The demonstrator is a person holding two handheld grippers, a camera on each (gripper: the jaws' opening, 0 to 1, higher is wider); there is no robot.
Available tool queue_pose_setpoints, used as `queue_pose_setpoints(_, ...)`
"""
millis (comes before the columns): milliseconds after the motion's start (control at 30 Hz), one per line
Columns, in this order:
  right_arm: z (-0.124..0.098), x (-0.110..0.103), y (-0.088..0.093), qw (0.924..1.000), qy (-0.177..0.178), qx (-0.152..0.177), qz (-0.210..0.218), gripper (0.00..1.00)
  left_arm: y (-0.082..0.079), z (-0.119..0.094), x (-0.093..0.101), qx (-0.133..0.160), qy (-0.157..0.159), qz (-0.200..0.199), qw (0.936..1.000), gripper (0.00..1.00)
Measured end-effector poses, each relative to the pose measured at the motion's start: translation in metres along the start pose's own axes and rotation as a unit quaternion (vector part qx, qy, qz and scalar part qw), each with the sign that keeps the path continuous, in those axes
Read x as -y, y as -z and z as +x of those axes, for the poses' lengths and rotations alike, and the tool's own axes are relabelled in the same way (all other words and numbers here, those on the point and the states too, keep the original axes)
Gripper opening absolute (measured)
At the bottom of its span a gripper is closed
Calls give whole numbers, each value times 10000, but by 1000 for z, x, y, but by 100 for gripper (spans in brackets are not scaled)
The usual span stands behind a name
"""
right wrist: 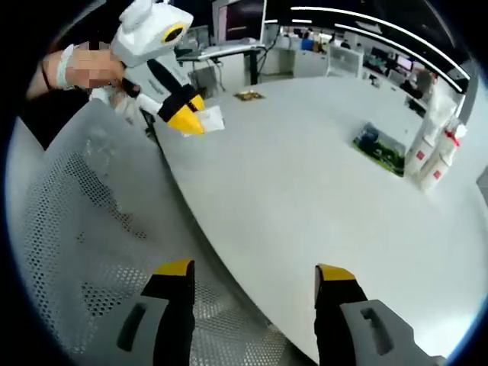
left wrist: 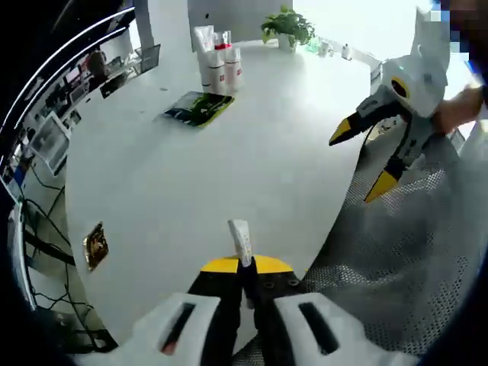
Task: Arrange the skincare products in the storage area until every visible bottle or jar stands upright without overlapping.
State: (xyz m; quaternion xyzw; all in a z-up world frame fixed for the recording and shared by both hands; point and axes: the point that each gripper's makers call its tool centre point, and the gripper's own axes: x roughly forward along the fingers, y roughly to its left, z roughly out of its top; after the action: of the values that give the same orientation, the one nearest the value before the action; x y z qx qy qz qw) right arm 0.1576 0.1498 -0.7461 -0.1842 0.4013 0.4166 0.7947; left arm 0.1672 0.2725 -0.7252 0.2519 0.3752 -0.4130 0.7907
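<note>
L hand-held gripper (left wrist: pixel 242 276) clamping small tube (left wrist: pixel 241 241), pointing toward bottles (left wrist: pixel 219 65) upper left; R hand-held gripper (right wrist: pixel 252 278) hanging apart w/ nothing.

The white tabletop (left wrist: pixel 229 152) lies bare across the middle of the left gripper view. Obstacles sit at its edges: a cluster of upright skincare bottles (left wrist: pixel 217 65) top centre, a green packet (left wrist: pixel 198 108) just below them, a small gold sachet (left wrist: pixel 95 245) lower left, and what may be a potted plant (left wrist: pixel 288 29) behind. A perforated chair back (right wrist: pixel 84 229) crowds the right gripper view's lower left.
</note>
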Motion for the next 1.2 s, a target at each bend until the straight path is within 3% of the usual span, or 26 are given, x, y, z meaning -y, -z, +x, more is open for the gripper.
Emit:
queue_pose_setpoints(100,-1,-5,-8,9996,-140,204,154,65,-2,-1,21,208,66,109,9997,0)
queue_pose_setpoints(200,-3,-12,-12,9959,-479,225,732,55,-1,-5,34,158,-148,959,9952,0)
queue_pose_setpoints(300,-10,-12,-26,9929,-667,499,845,47,-10,-7,35,289,-402,1221,9913,0)
queue_pose_setpoints(367,-17,-17,-31,9930,-716,526,777,44,-22,-7,37,593,-557,1722,9817,0)
queue_pose_setpoints(400,-19,-20,-34,9931,-744,579,692,43,-28,-7,40,836,-604,1924,9759,0)
queue_pose_setpoints(433,-21,-26,-36,9931,-814,519,666,40,-27,-4,47,828,-445,2002,9752,0)
queue_pose_setpoints(467,-22,-41,-39,9916,-1076,480,542,37,-26,-4,48,772,-428,2018,9754,0)
queue_pose_setpoints(500,-23,-48,-43,9917,-1113,523,375,33,-29,-5,45,845,-512,2046,9739,0)
queue_pose_setpoints(567,-21,-59,-50,9921,-986,716,-304,24,-28,-4,42,784,-543,2003,9751,0)
queue_pose_setpoints(633,-17,-66,-49,9906,-869,635,-842,15,-26,-4,41,716,-572,2033,9748,0)
queue_pose_setpoints(733,-13,-65,-50,9846,-540,619,-1545,15,-26,-3,40,650,-635,2131,9728,0)
queue_pose_setpoints(1200,-7,-69,-65,9794,-607,689,-1799,7,-26,-2,46,674,-492,2223,9714,0)
